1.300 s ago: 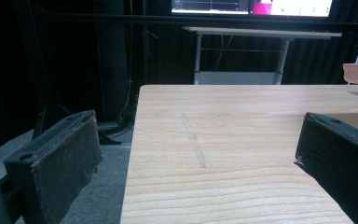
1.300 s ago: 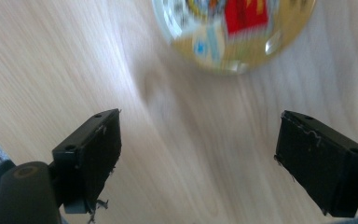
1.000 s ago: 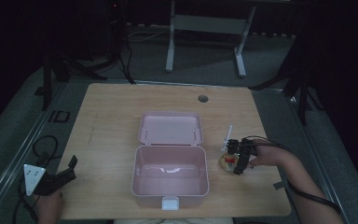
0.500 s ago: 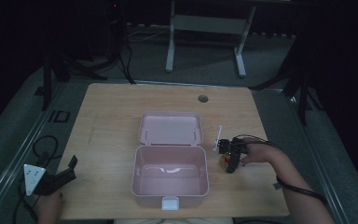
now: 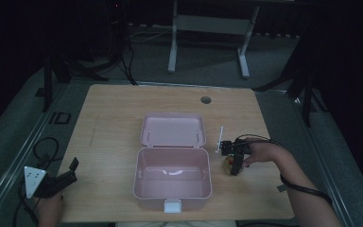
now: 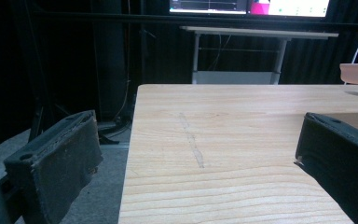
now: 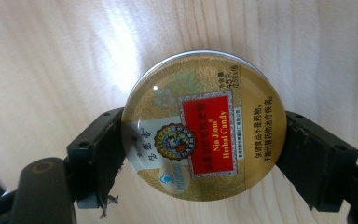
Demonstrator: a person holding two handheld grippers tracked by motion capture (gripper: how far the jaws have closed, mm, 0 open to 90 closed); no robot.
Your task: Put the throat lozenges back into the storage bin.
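Pale wood grain covers the worktop (image 5: 113,123), on which a pink lunch box (image 5: 172,177) is set open near the front edge, its lid (image 5: 172,130) laid flat behind it and its inside seen bare. To the right of the box, just beside its wall, the right tongs (image 5: 231,163) are held by a hand (image 5: 260,152) whose forearm enters from the lower right. In the right gripper view, a round gold candy tin (image 7: 205,126) with a red label reading "Nin Jiom Herbal Candy" is clamped between the two black jaws, one pressed to each side of its rim, with the wood seen directly behind it. At the front left corner, the left tongs (image 5: 59,177) are held at the worktop's edge, their jaws spread wide apart with nothing between them, as is confirmed in the left gripper view.
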